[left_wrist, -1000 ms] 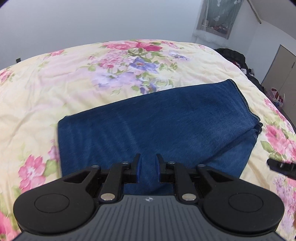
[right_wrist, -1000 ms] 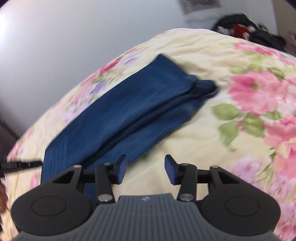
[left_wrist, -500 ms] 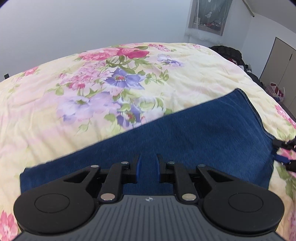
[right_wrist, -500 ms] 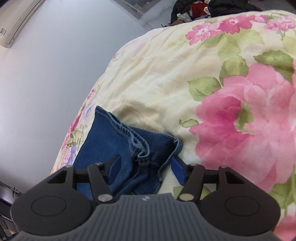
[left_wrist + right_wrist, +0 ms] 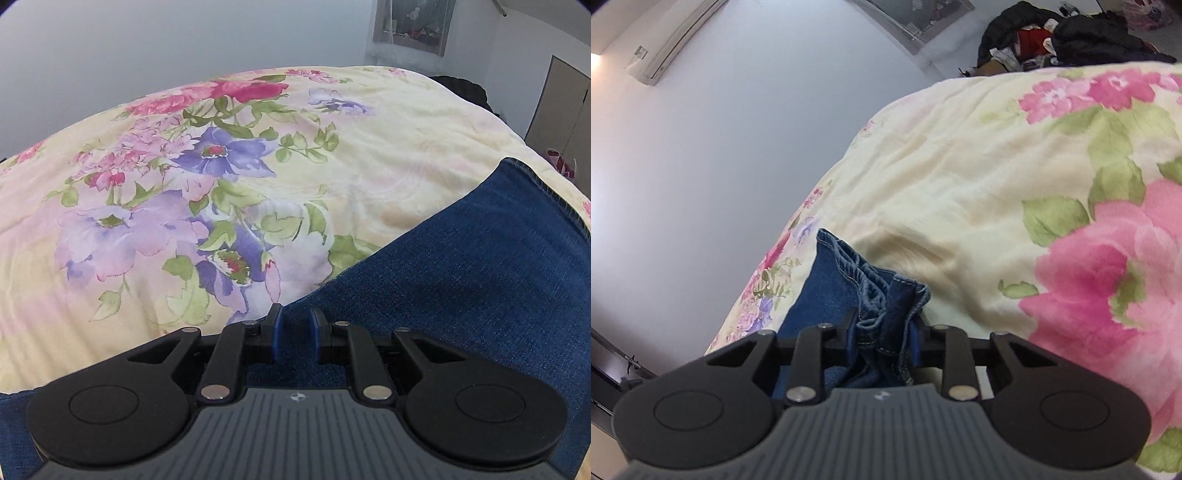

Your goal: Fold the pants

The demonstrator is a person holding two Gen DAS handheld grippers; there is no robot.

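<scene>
Blue denim pants (image 5: 461, 273) lie folded on a floral bedspread (image 5: 221, 184). In the left wrist view my left gripper (image 5: 294, 332) sits at the pants' near edge, its jaws nearly together with denim between them. In the right wrist view my right gripper (image 5: 882, 332) is closed on the bunched hem end of the pants (image 5: 875, 291), with stitched edges sticking out past the fingers.
The bedspread (image 5: 997, 184) fills most of both views. A pile of dark clothes (image 5: 1071, 33) lies beyond the bed. A white wall (image 5: 738, 147) with an air conditioner (image 5: 672, 40) is at the left. A door (image 5: 561, 103) is at the far right.
Both grippers moved forward over the pants to their edges. The right gripper, open a second ago, has closed on the bunched hem. The left gripper's jaws stayed narrow.
</scene>
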